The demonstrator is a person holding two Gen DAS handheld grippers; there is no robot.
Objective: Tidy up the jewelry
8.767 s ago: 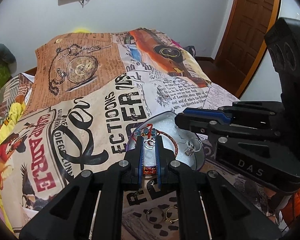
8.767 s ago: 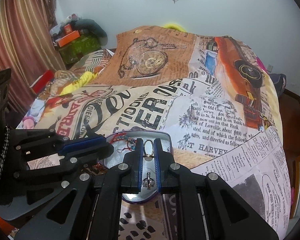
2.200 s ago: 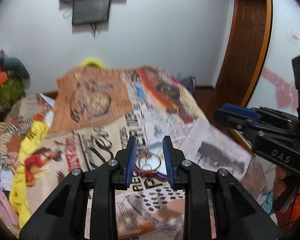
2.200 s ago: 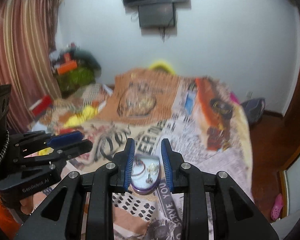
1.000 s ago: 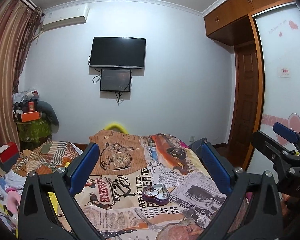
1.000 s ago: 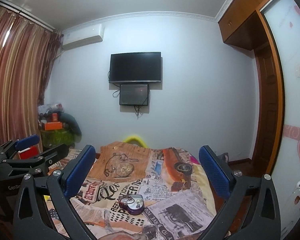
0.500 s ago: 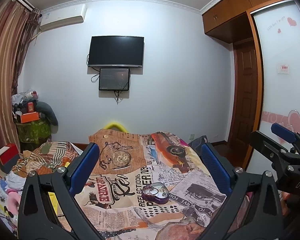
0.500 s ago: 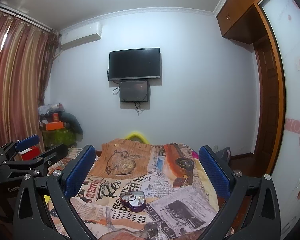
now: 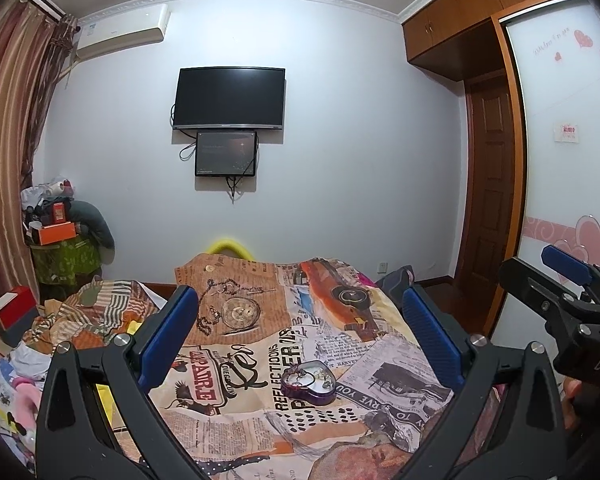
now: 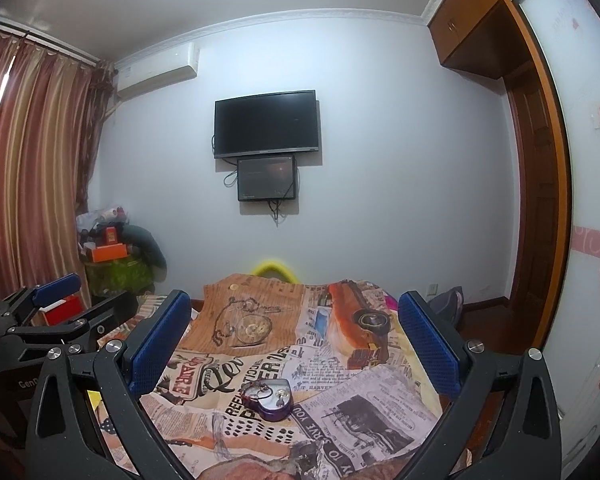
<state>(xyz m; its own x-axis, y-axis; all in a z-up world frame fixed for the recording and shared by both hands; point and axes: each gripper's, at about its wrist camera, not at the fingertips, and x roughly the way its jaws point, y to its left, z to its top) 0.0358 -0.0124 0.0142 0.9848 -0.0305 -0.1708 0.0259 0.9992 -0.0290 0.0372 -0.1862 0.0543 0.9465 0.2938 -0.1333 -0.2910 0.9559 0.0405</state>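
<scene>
A purple heart-shaped jewelry box (image 9: 309,387) lies open on the printed bedspread (image 9: 236,380), with small jewelry pieces inside; it also shows in the right wrist view (image 10: 269,399). My left gripper (image 9: 300,324) is wide open and empty, held well back from and above the box. My right gripper (image 10: 296,328) is wide open and empty too, equally far back. The right gripper shows at the right edge of the left wrist view (image 9: 568,312); the left gripper shows at the left edge of the right wrist view (image 10: 52,320).
A TV (image 9: 229,98) and a smaller screen hang on the far wall. Clutter and boxes (image 9: 56,240) pile at the left beside striped curtains (image 10: 28,168). A wooden door (image 9: 490,200) and wardrobe stand at the right. Crumpled cloths (image 9: 88,316) lie on the bed's left side.
Both grippers let go of the jewelry in the box, opened wide and drew far back and up from the bed. In the last half second the views barely shift.
</scene>
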